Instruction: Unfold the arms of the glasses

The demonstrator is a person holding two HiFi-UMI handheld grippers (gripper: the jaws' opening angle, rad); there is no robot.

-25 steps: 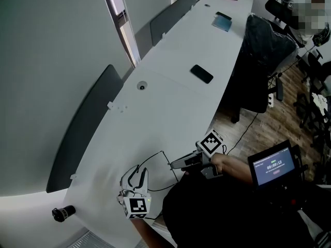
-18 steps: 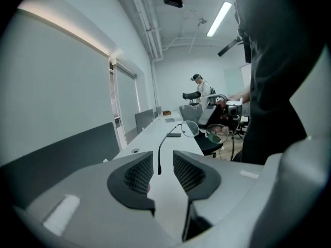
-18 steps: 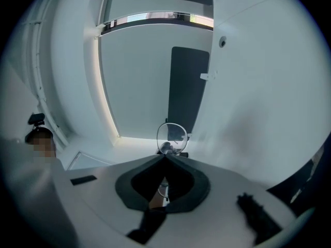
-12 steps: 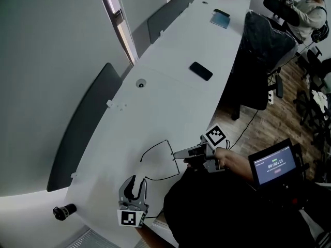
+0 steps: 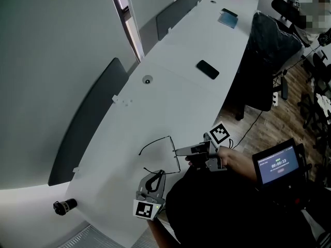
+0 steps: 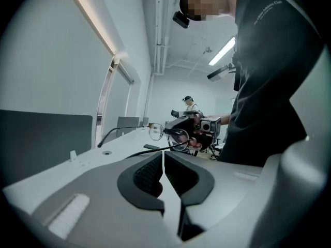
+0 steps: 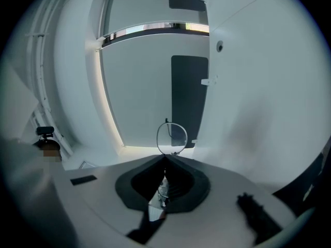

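Observation:
Thin wire glasses (image 5: pixel 168 151) hang just above the white table (image 5: pixel 176 97) with both arms spread out to the left. My right gripper (image 5: pixel 179 151) is shut on the front frame. In the right gripper view one lens ring (image 7: pixel 171 137) stands just past its jaw tips (image 7: pixel 165 158). My left gripper (image 5: pixel 156 174) sits at the near arm (image 5: pixel 168 171). Its jaws are closing, down to a narrow slit. In the left gripper view that arm (image 6: pixel 145 152) crosses right at the very tips (image 6: pixel 163 154), which pinch it.
A black phone (image 5: pixel 207 69) and a round cable port (image 5: pixel 148 80) lie farther up the table. Dark divider panels (image 5: pixel 85 123) line its left edge. A small screen (image 5: pixel 278 164) sits at my right, and a draped chair (image 5: pixel 264 50) stands beyond.
My left gripper drew back from the glasses with open jaws, then moved right onto the near arm and closed to a slit. The right gripper kept its hold on the frame.

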